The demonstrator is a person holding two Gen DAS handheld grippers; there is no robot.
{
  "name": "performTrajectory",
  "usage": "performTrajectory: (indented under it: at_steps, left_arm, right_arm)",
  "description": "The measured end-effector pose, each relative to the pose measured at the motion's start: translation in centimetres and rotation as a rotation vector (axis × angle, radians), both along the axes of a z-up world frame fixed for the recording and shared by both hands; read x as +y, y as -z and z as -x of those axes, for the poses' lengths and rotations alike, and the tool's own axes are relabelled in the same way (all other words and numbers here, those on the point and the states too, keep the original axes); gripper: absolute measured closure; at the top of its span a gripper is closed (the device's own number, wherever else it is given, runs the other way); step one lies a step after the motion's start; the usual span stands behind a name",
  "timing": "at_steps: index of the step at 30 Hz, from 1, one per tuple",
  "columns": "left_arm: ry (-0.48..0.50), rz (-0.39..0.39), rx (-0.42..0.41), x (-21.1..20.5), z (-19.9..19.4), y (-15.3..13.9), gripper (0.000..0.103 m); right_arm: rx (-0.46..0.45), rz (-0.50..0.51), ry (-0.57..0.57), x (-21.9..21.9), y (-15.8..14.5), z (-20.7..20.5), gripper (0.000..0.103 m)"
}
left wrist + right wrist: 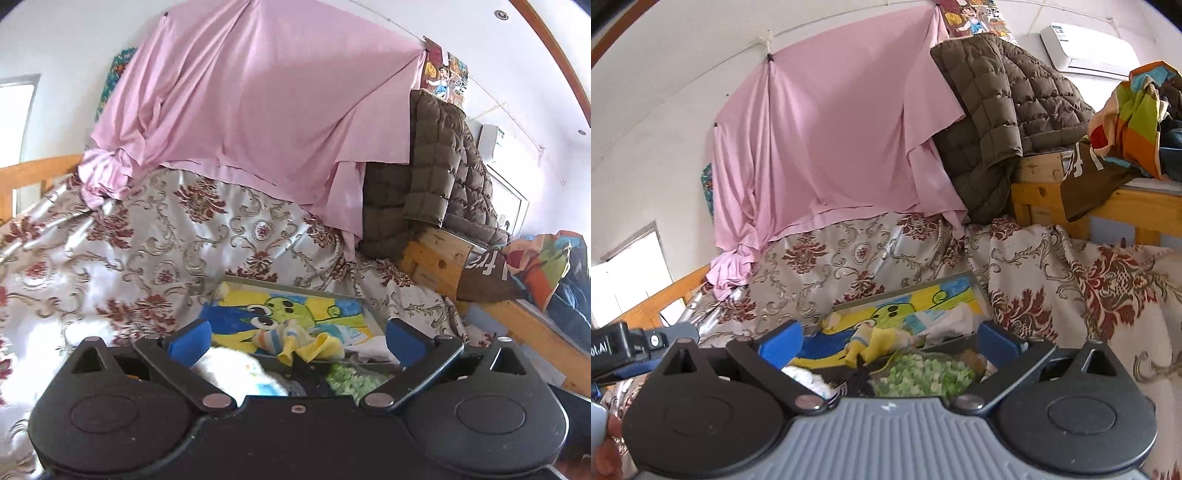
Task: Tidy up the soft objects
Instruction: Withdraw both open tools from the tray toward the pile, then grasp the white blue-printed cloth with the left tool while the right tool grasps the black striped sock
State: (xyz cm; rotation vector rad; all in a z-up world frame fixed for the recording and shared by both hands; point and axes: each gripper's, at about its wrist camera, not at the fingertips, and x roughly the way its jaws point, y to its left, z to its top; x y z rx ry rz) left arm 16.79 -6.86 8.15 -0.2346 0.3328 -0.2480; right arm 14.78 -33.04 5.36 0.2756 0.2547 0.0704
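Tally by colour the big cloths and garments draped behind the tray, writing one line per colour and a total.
Pink: 1, the pink sheet
Brown: 2, the quilted jacket and the lettered garment
Multicoloured: 1, the striped cloth
Floral cream and red: 1, the bedspread
Total: 5

- Left gripper [297,338]: matte black body, two round domed housings side by side with a shallow disc set into each.
- Black link arms run inward, pinned by silver rivets; a small brass-toned screw sits dead centre on the body.
- Triangular cut-outs top each housing.
- Fingers [188,338] are bright blue, blocky pads.
- Right gripper [888,338]: same black housings and blue fingers [781,341], but a ribbed grey plate fills the middle.
- Far left, a black block with white lettering and a white button.
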Motion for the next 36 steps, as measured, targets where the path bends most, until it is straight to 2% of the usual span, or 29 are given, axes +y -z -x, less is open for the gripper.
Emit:
performTrajectory:
  at_steps: [5, 11, 19, 27, 36]
  left_arm:
    - [-0.014, -0.032, 0.003, 1.5, 2.5, 1.4, 0.001]
    - [-0.034, -0.029, 0.054, 3.7, 3.8, 4.0, 0.001]
    - [-0.063, -0.024, 0.147, 5.7, 3.5, 7.5, 0.001]
    - [-0.069, -0.028, 0.181, 6.7, 2.8, 9.0, 0.001]
    - [-0.084, -0.063, 0.201, 6.8, 2.4, 10.3, 0.001]
  right_arm:
    - [0.003, 0.008, -0.008, 0.9, 0.9, 2.1, 0.0]
    - [0.082, 0.043, -0.033, 2.4, 2.8, 3.1, 0.0]
    - [0.169, 0.093, -0.067, 4.6, 5.2, 1.6, 0.0]
    - [0.241, 0.143, -0.111, 6.3, 7.0, 0.1, 0.0]
    - [0.276, 0.178, -0.142, 7.1, 7.8, -0.7, 0.0]
